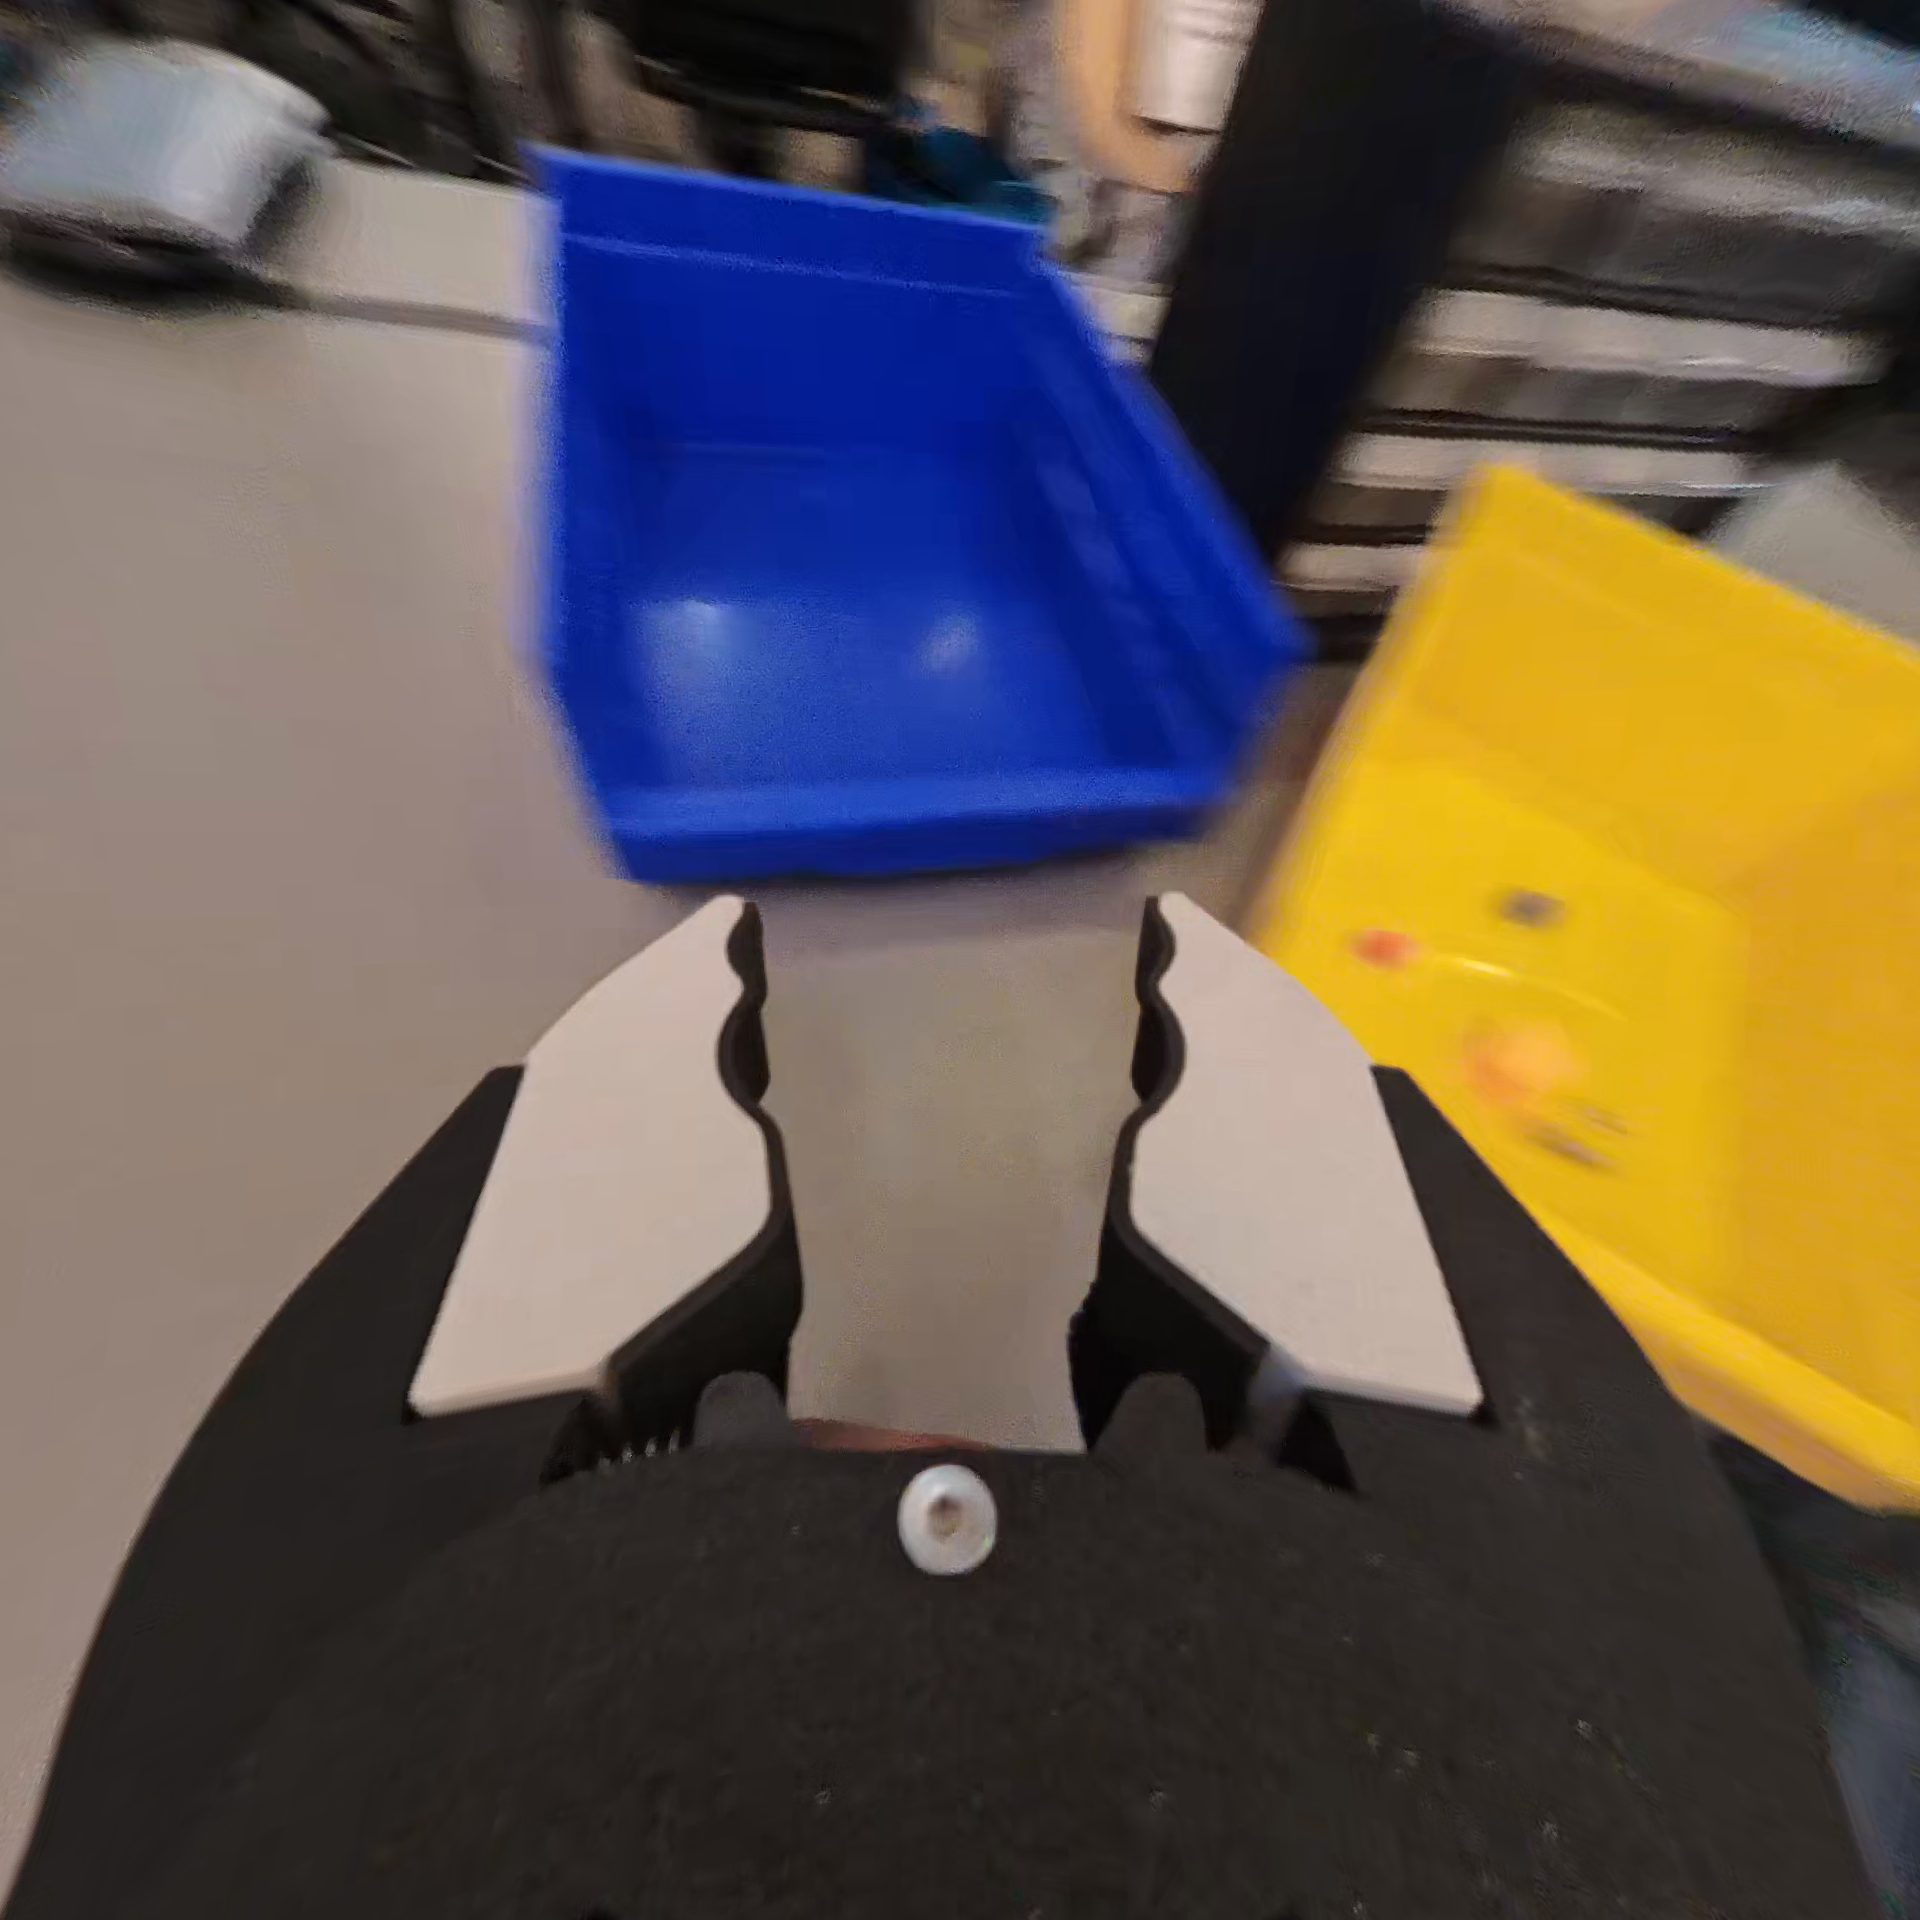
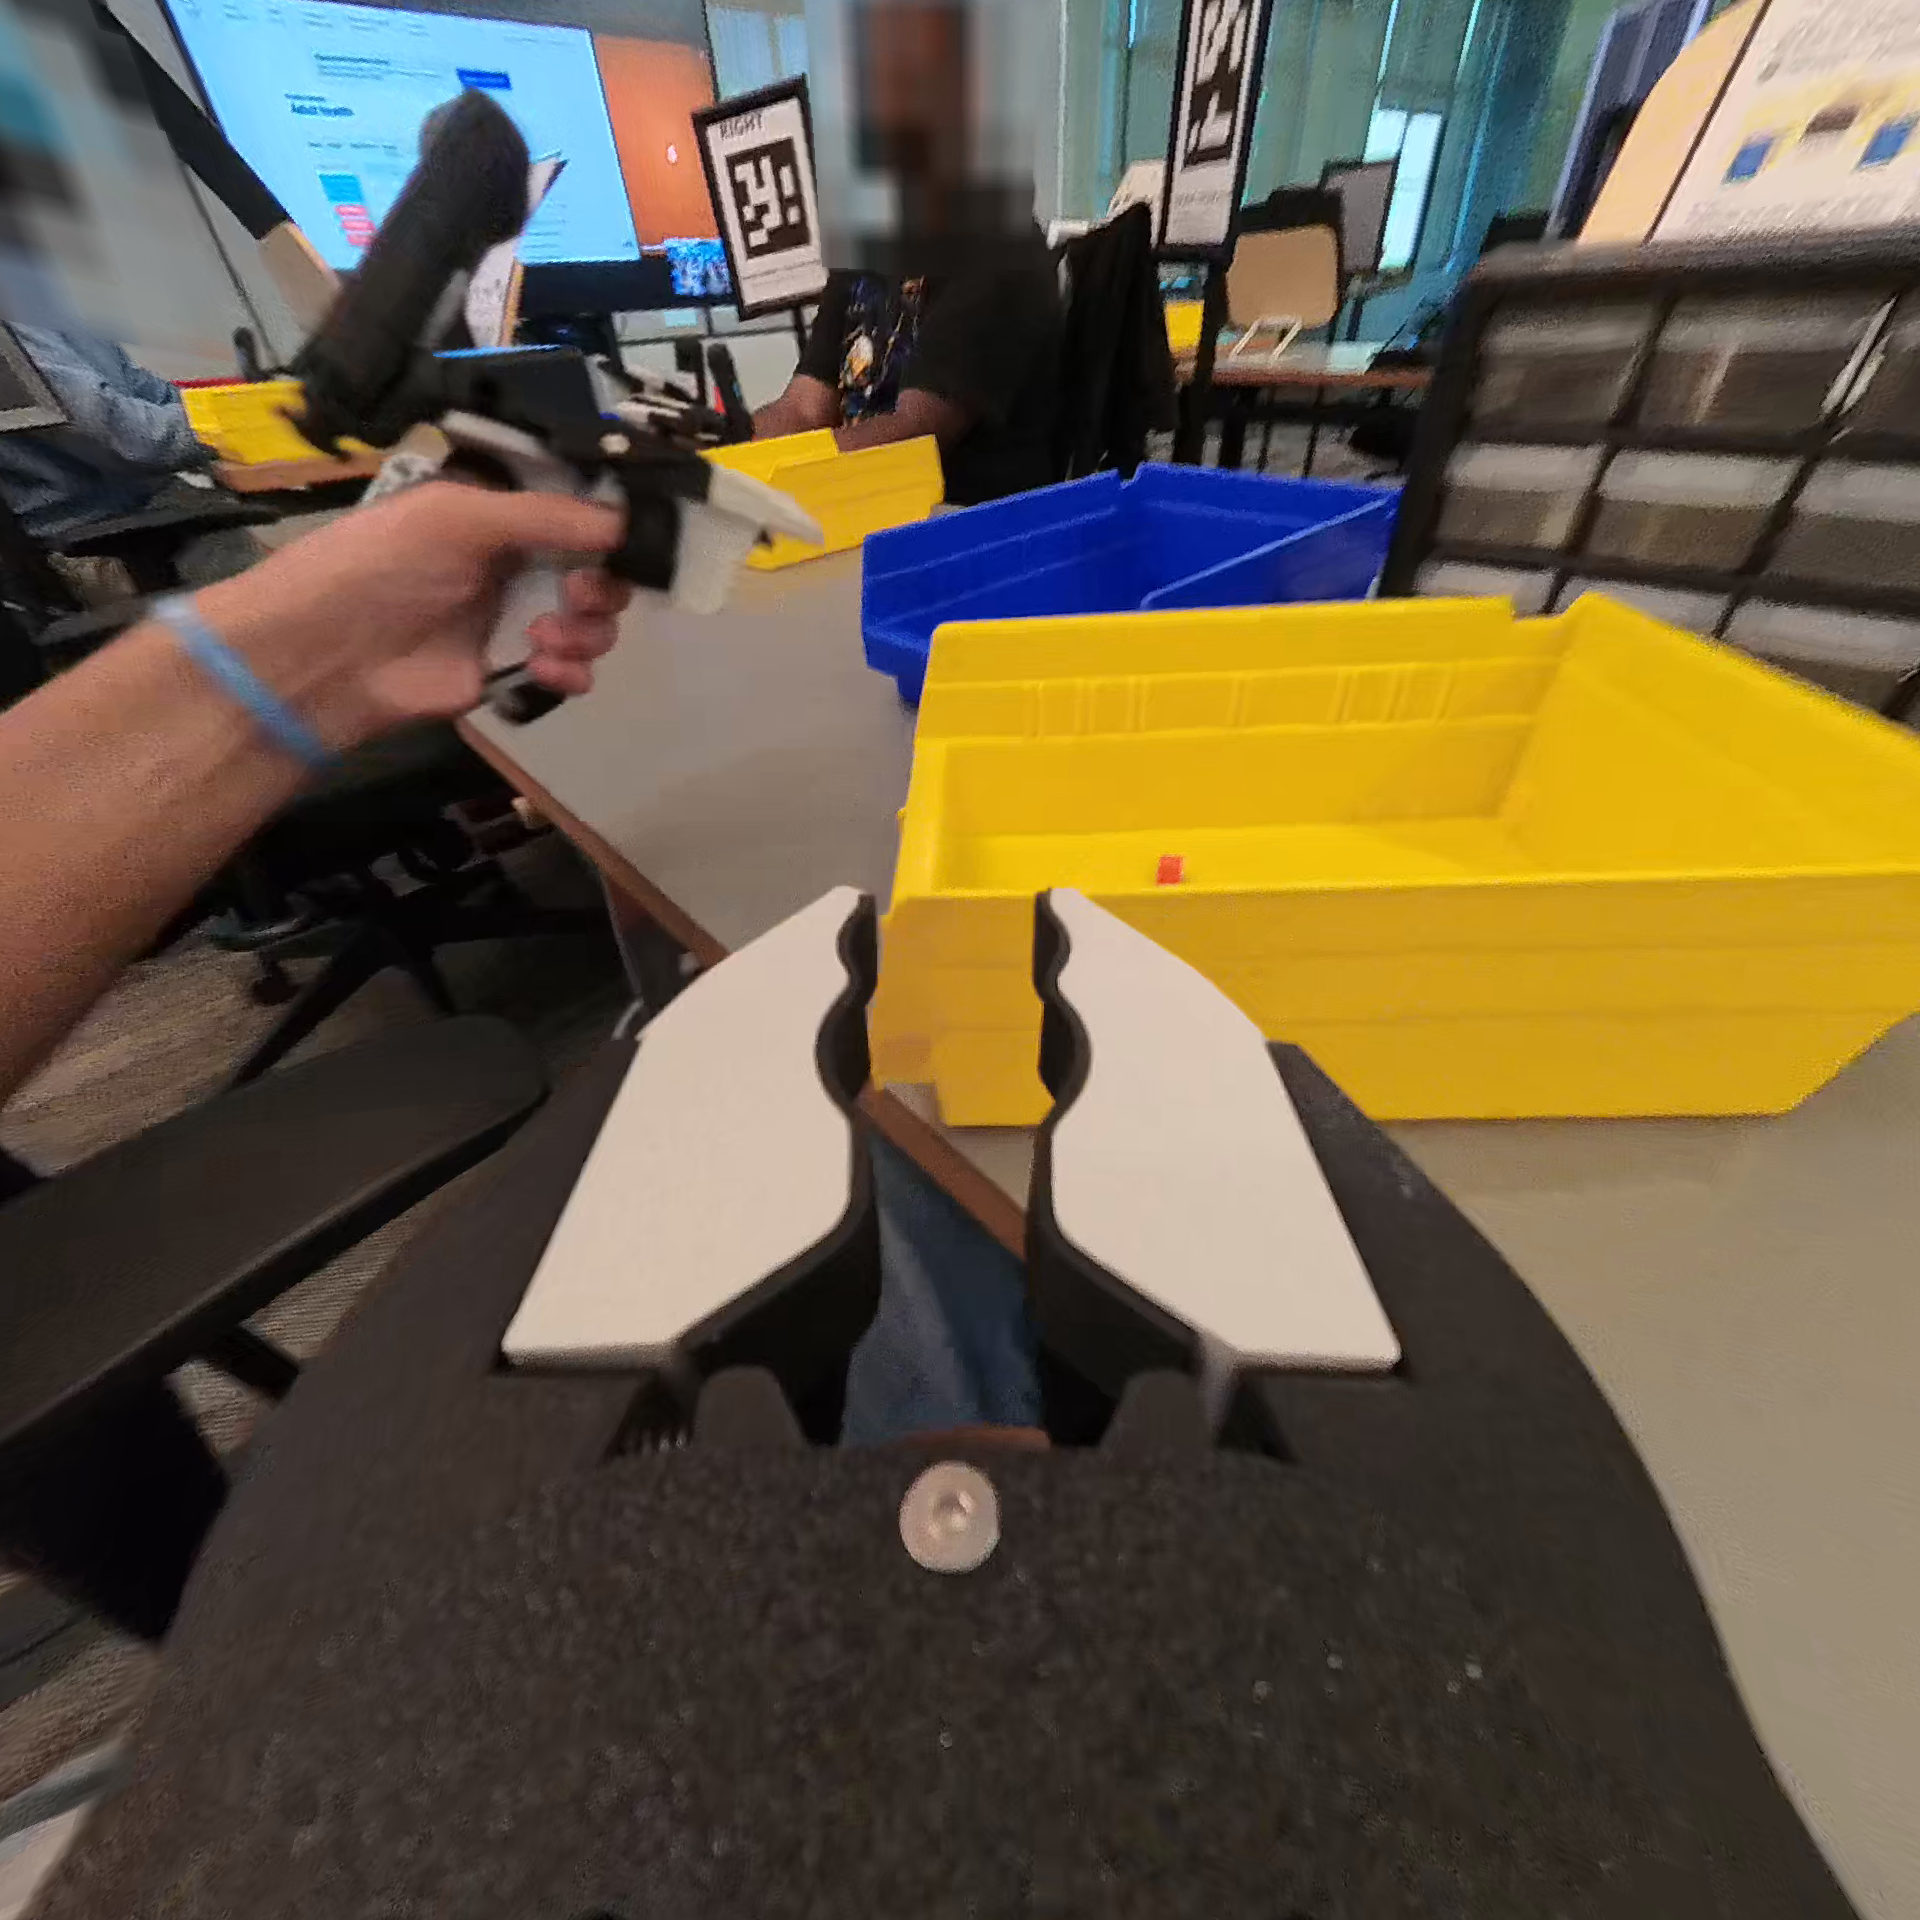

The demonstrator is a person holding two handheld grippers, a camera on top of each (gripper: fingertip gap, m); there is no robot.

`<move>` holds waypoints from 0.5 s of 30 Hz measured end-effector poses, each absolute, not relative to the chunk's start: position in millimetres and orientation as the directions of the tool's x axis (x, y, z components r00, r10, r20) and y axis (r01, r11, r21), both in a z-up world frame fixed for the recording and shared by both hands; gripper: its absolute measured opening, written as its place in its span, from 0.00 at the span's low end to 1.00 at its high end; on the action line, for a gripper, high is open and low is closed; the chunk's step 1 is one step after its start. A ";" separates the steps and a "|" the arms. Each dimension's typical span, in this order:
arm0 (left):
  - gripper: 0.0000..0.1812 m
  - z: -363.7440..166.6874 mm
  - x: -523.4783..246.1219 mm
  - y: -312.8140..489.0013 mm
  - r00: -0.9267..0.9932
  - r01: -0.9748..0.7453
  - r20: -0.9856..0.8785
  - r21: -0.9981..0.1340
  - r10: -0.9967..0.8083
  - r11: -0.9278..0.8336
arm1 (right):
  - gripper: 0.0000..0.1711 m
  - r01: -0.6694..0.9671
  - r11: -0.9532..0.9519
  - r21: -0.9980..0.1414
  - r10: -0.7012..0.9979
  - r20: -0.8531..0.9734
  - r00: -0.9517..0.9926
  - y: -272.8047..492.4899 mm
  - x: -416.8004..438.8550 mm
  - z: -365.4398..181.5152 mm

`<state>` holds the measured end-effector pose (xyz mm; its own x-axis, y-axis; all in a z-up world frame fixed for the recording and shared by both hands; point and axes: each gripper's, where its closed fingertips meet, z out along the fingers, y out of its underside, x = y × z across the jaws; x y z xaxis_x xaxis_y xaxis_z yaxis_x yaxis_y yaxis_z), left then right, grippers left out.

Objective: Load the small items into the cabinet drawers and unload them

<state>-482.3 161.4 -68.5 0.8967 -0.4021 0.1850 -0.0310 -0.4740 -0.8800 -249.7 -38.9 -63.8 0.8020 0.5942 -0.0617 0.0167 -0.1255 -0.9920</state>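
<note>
Behind the yellow bin (image 2: 1434, 883), a square-patterned marker sign (image 2: 767, 197) stands; each claw, left (image 1: 948, 914) and right (image 2: 956, 909), gapes empty

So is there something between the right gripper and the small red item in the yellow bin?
Yes. The yellow bin's front wall stands between the open right gripper and the small red item on the bin floor. The gripper must go over that wall.

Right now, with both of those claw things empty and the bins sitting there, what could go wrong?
1. The yellow plastic bin sits near the grey table's edge; a bump might push it off.
2. The small items in it, like the little red piece, could slip from the open right gripper.
3. The left-wrist view is blurred, so the left gripper could misjudge the empty blue plastic bin.
</note>
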 end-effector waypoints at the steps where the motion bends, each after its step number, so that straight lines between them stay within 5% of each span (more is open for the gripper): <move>1: 0.37 -71.7 -503.6 186.6 0.925 -0.075 0.111 -0.884 -0.364 -0.461 | 0.17 -0.011 -0.163 -0.987 0.608 -0.109 0.787 -39.4 -253.6 -67.6; 6: 0.33 -121.7 -528.5 270.5 0.939 -0.198 0.014 -0.796 -0.344 -0.572 | 0.17 -0.075 -0.251 -0.965 0.638 -0.223 0.737 -41.2 -262.4 -69.7; 8: 0.07 -136.1 -532.3 286.3 0.940 -0.238 -0.028 -0.768 -0.339 -0.595 | 0.17 -0.016 -0.205 -0.979 0.628 -0.145 0.765 -38.5 -261.8 -68.2; 9: 0.03 -135.2 -532.9 291.3 0.942 -0.231 -0.032 -0.784 -0.334 -0.576 | 0.18 0.025 -0.176 -0.984 0.623 -0.091 0.777 -37.3 -262.9 -67.5; 15: 0.01 -134.9 -552.9 243.4 0.978 -0.063 0.065 -0.809 -0.196 -0.585 | 0.20 0.415 -0.074 -0.907 0.547 0.311 0.777 -23.2 -282.6 -91.2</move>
<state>-552.9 243.4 -134.9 0.9785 -0.1957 0.0652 -0.0631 -0.5848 -0.8087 -282.6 -23.2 -91.2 0.7775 0.5465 0.3112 0.4152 -0.0744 -0.9067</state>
